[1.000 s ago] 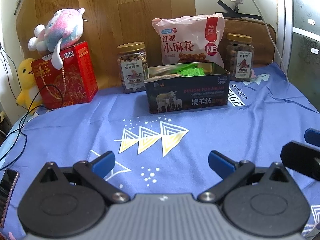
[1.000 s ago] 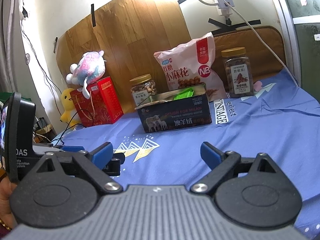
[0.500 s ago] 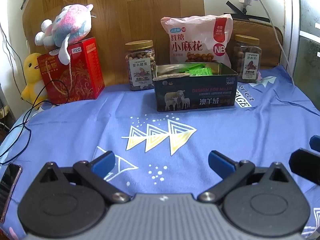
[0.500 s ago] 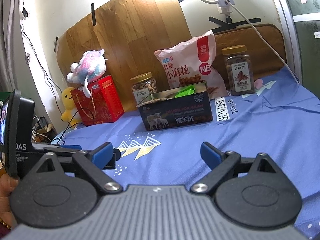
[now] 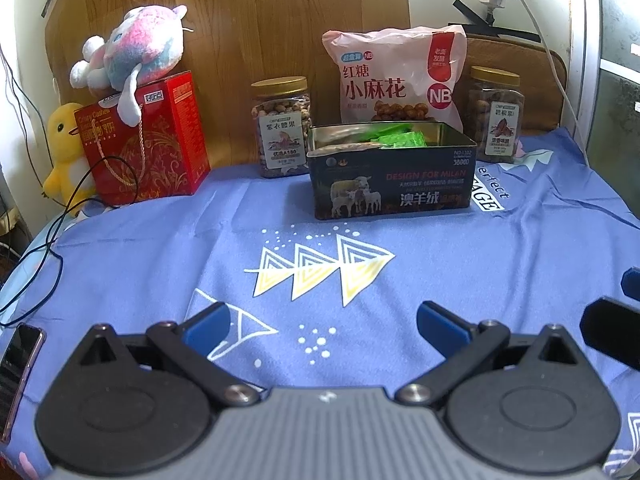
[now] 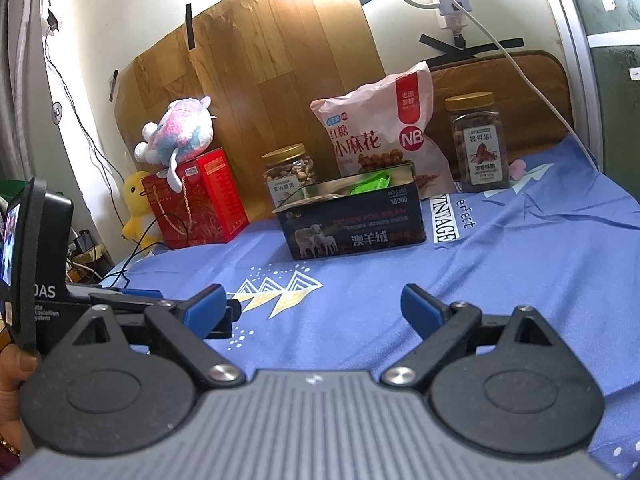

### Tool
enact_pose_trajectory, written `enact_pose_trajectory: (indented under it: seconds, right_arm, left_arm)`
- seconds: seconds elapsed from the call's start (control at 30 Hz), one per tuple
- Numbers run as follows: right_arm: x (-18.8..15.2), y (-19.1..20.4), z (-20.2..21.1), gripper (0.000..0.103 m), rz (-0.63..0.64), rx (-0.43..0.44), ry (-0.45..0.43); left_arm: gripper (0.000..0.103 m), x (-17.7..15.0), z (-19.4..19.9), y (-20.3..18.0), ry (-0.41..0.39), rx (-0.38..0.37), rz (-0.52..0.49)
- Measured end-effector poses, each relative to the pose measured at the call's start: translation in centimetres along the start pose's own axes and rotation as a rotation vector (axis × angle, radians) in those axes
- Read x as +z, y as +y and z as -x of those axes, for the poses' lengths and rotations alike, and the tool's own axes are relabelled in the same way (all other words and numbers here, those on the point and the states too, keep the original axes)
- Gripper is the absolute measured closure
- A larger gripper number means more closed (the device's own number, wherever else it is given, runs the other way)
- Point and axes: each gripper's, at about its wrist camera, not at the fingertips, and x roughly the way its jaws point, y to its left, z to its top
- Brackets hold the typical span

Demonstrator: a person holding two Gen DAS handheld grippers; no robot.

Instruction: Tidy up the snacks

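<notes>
While both grippers hang low over the blue cloth (image 5: 160, 248), little has changed in the last second: the left view has crept nearer the far row of snacks and tilted up a touch, and the right view has barely shifted. Neither move has touched a snack, so the layout reads the same as before.

The left gripper (image 5: 323, 322) is spread wide and holds nothing. The right gripper (image 6: 314, 307) is also spread wide and empty.

The open tin (image 5: 394, 184) sits mid-cloth toward the far side, with green packets (image 5: 400, 138) inside. Behind it stands a pink bag (image 5: 394, 76). A nut jar (image 5: 282, 128) stands just left of the tin, and a second jar (image 5: 496, 114) to its right. This could be a tidy end state or a setup awaiting sorting.

The left view alone shows a phone (image 5: 18, 364) at the near left edge. The right view alone shows the left gripper's body and a hand (image 6: 12, 364) holding it.
</notes>
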Motion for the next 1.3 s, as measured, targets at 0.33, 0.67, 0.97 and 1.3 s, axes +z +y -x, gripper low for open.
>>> enact_pose_trajectory:
  seconds: [0.33, 0.67, 0.97, 1.3]
  right_arm:
    - [0.0, 0.08, -0.07, 0.007, -0.001, -0.003, 0.003]
    - [-0.24, -0.15, -0.23, 0.007, -0.006, -0.006, 0.006]
    - [-0.25, -0.33, -0.24, 0.007, -0.009, -0.006, 0.005]
    - [-0.25, -0.39, -0.22, 0.007, -0.008, -0.005, 0.006]
  left_arm:
    - [0.0, -0.08, -0.13, -0.02, 0.003, 0.001, 0.0]
    - [0.0, -0.14, -0.33, -0.17, 0.006, 0.003, -0.003]
    - [0.0, -0.13, -0.4, -0.3, 0.008, 0.002, -0.008]
    - [0.0, -0.15, -0.42, -0.38, 0.008, 0.003, -0.009]
